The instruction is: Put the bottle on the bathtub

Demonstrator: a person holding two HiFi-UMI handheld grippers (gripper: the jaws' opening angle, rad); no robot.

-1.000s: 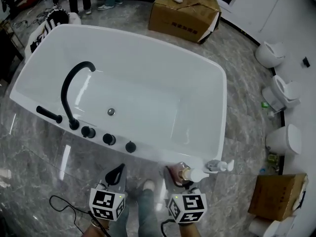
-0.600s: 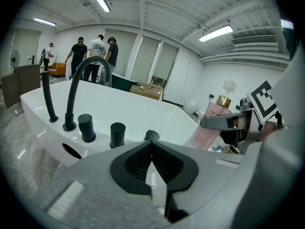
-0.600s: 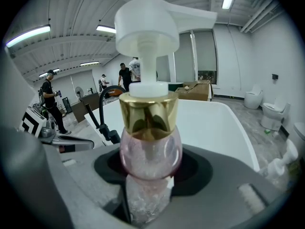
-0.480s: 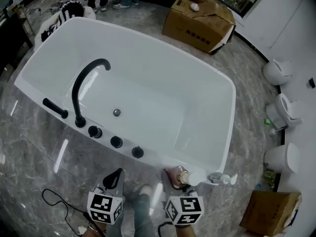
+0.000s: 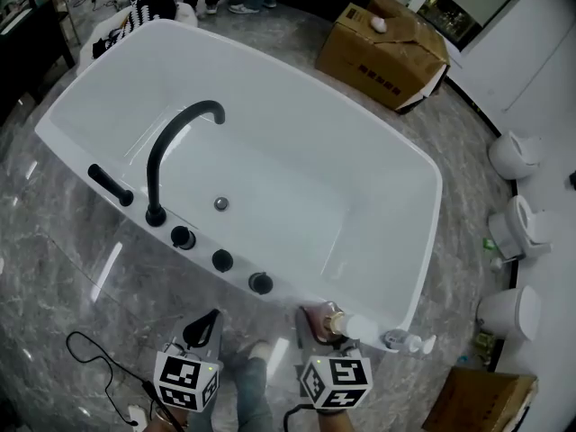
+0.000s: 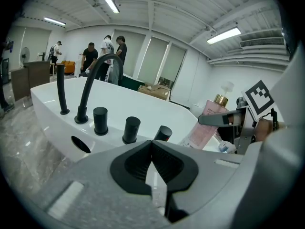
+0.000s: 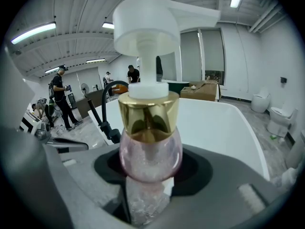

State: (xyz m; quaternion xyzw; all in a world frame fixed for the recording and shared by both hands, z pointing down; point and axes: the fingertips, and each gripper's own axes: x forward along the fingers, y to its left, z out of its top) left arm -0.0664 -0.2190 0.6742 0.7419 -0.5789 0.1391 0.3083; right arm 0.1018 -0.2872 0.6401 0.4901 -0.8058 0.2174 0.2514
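Observation:
My right gripper (image 5: 320,324) is shut on a pink bottle (image 5: 337,321) with a gold collar and a white pump. It holds the bottle tilted against the near rim of the white bathtub (image 5: 427,232), close to the near right corner. In the right gripper view the bottle (image 7: 150,149) fills the middle, clamped at its body between the pads of my right gripper (image 7: 150,185), with the bathtub (image 7: 224,123) behind. My left gripper (image 5: 206,328) hangs shut and empty in front of the tub. The left gripper view shows the left gripper (image 6: 151,149) and, to its right, the bottle (image 6: 206,122).
A black faucet (image 5: 176,148) and several black knobs (image 5: 221,260) stand on the near rim. A small pump dispenser (image 5: 407,341) lies on the near right corner. A cardboard box (image 5: 382,45) sits beyond the tub, toilets (image 5: 516,156) at right, a cable (image 5: 94,365) on the floor, people (image 6: 102,51) at the back.
The head view has swung, so the tub now sits lower and further right. The bottle in my right gripper lies closer to the near rim. The left gripper stays shut.

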